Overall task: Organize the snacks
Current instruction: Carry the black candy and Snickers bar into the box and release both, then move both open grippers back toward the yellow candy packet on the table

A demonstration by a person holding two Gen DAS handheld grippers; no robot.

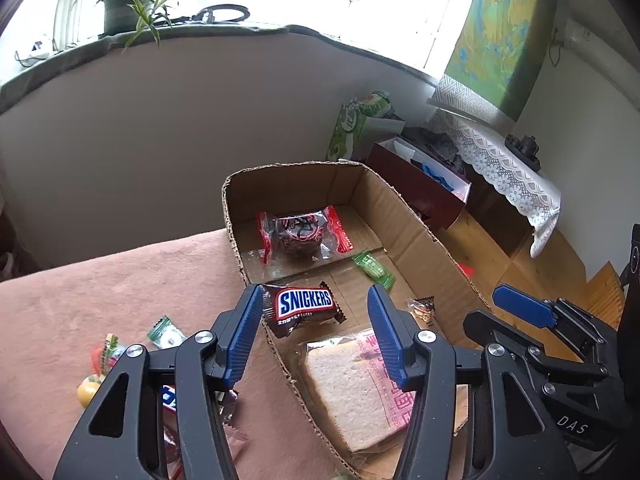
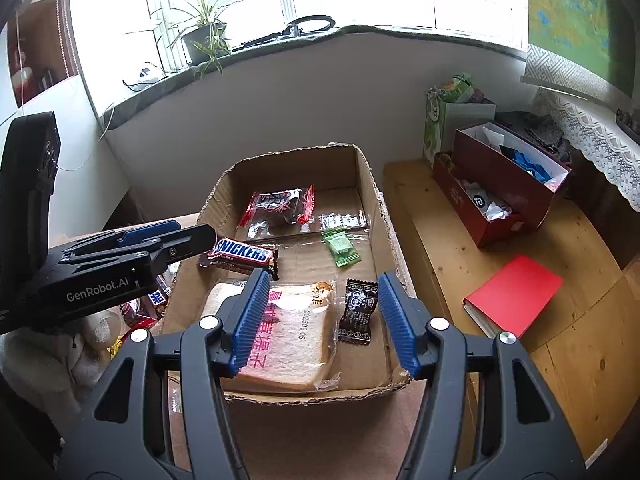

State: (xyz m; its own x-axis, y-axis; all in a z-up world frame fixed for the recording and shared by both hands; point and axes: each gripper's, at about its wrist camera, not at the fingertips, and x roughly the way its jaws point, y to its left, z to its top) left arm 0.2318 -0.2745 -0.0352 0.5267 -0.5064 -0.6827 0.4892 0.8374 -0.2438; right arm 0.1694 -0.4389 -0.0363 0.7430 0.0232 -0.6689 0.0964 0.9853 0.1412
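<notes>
Left gripper (image 1: 316, 332) spread wide at lower centre, over brown Snickers bar (image 1: 305, 307) just inside shallow cardboard box (image 1: 424, 236). Right gripper (image 2: 320, 320) likewise spread. Next: pick loose sweets lower left, one at a time.

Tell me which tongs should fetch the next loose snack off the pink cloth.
Left. The left tongs hang open over the box wall, beside the loose sweets on the cloth; the right tongs sit open over the box.

It was a home room: a potted plant (image 2: 202, 36) at eleven o'clock on the windowsill (image 2: 280, 46), a lace cloth (image 2: 592, 148) at two.
</notes>
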